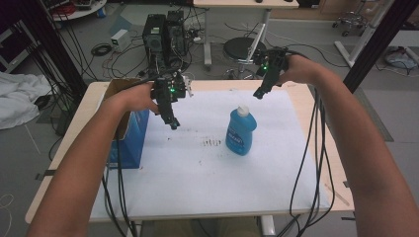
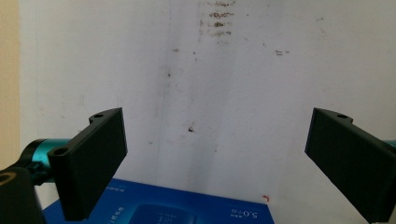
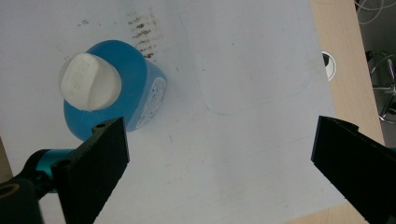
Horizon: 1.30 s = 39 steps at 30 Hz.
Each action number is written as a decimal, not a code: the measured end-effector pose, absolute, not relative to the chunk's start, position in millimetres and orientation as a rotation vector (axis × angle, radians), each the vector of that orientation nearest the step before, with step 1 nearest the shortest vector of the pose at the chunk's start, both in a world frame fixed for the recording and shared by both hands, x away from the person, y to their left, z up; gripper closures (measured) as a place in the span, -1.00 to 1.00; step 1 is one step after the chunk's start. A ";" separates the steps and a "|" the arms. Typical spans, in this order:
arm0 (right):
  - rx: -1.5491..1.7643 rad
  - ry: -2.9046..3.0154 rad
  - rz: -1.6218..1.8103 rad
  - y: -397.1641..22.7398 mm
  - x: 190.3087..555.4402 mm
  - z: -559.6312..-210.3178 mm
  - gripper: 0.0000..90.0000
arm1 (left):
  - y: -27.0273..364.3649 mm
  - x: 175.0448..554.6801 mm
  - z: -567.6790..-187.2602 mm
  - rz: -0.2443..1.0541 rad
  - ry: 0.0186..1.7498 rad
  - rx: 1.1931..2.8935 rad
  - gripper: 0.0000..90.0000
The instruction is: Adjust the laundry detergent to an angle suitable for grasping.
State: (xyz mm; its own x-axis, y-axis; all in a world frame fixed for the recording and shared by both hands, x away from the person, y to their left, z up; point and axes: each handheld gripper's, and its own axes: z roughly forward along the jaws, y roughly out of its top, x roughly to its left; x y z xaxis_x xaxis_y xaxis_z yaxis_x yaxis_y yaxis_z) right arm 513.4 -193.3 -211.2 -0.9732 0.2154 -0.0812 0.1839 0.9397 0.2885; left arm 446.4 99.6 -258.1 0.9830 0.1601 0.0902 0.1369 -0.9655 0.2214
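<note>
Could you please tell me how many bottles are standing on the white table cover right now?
1. A blue plastic bottle with a white cap stands upright near the middle of the white table cover, right of the blue cardboard box. Others may be hidden inside that box.

bottle [image 1: 241,132]: clear blue w/ white cap, blue-white label | box [image 1: 129,137]: blue, white print, brown inner flaps | sheet [image 1: 207,168]: white w/ dark smudge marks | worktop [image 1: 89,108]: pale wood | left gripper [image 1: 171,122] & right gripper [image 1: 259,93]: black jaws, teal fittings, green lights
</note>
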 end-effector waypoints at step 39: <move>0.296 2.959 0.391 -200.3 493.1 -204.3 -0.93 | 95.3 434.8 -253.2 0.177 0.204 2.911 -0.88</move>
